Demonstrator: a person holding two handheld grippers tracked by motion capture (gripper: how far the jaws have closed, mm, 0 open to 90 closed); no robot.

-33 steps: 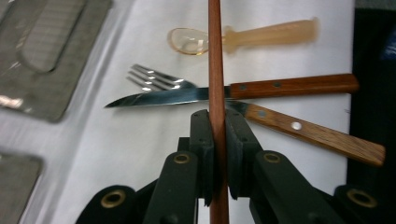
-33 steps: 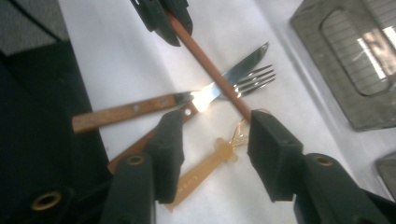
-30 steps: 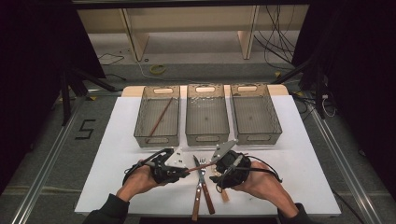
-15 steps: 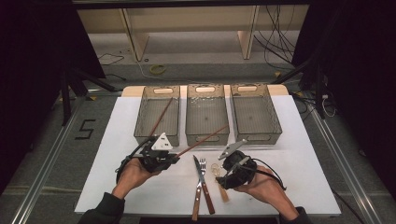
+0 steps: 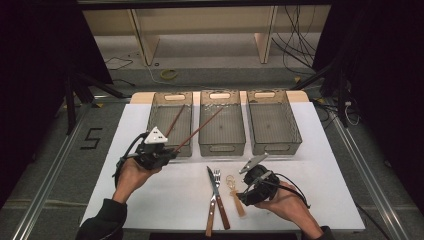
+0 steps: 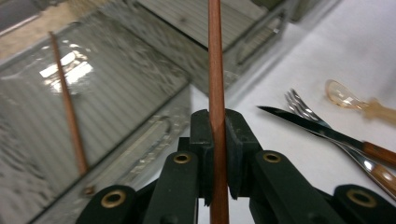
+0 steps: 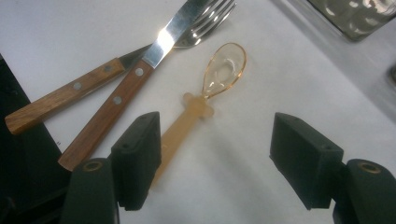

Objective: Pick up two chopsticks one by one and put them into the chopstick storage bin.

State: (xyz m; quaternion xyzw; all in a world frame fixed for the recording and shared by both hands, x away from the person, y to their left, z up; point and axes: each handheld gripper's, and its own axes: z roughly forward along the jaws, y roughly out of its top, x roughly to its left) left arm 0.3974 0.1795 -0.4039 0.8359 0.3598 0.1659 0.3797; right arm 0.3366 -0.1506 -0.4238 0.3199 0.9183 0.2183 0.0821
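Observation:
My left gripper point(image 5: 167, 154) point(image 6: 218, 126) is shut on a reddish wooden chopstick point(image 5: 200, 131) point(image 6: 215, 60), which slants up and right over the left and middle bins. A second chopstick point(image 5: 175, 121) point(image 6: 67, 107) lies in the left bin point(image 5: 152, 112). My right gripper point(image 5: 244, 196) point(image 7: 217, 158) hangs low over a clear amber spoon point(image 5: 234, 190) point(image 7: 205, 93). Its jaws have just been opening and stand wide. The spoon's handle runs beside the left pad point(image 7: 140, 154), which does not press on it.
A wood-handled knife point(image 5: 215, 192) point(image 7: 135, 79) and fork point(image 5: 216, 176) point(image 7: 205, 21) lie crossed left of the spoon. The middle bin point(image 5: 221, 148) and right bin point(image 5: 295, 125) stand side by side at the back of the white table point(image 5: 320, 170).
My left hand has carried the chopstick left and away, up to the bins. My right gripper has sunk slightly toward the spoon.

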